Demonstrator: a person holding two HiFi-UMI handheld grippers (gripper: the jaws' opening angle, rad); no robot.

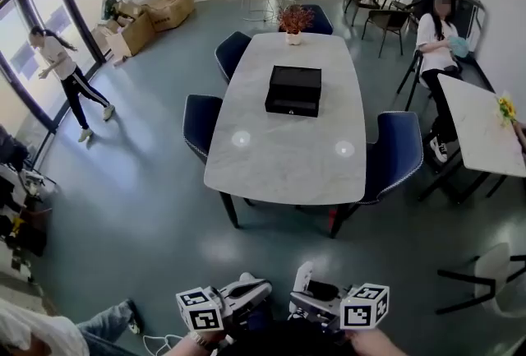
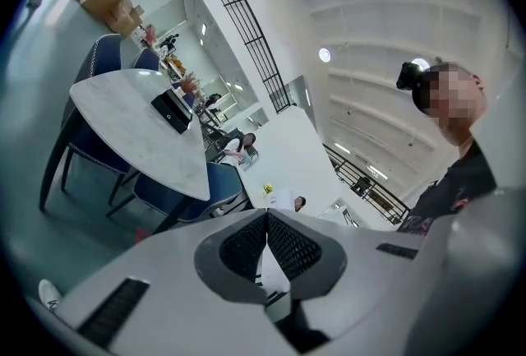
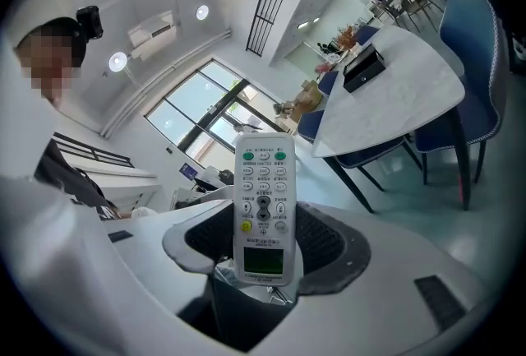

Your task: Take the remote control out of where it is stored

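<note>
Remote: we see the white oblong plastic remote control (image 3: 263,210), with rows of small buttons and a greenish display, standing between the jaws of the right gripper (image 3: 263,246); its long axis runs along the jaws; the display end sits deep, the button end sticks out.
Right gripper: it clamps the remote; the dark ribbed pads (image 3: 330,241) press on its two long edges.
Left gripper: the left gripper (image 2: 267,241) has its meshed jaws pressed together; nothing is between them.
Storage: the matte black rectangular box (image 1: 293,90) lies on the white marble-look oval table (image 1: 279,161); it is well apart from both grippers, straight ahead of us.
Relation: the remote is in the right gripper, not in the box; both grippers hang close to the body, far from the table.
Judgement: we think the taking-out is done; the smooth plastic shell could slide along the pads if the grip loosens.
</note>
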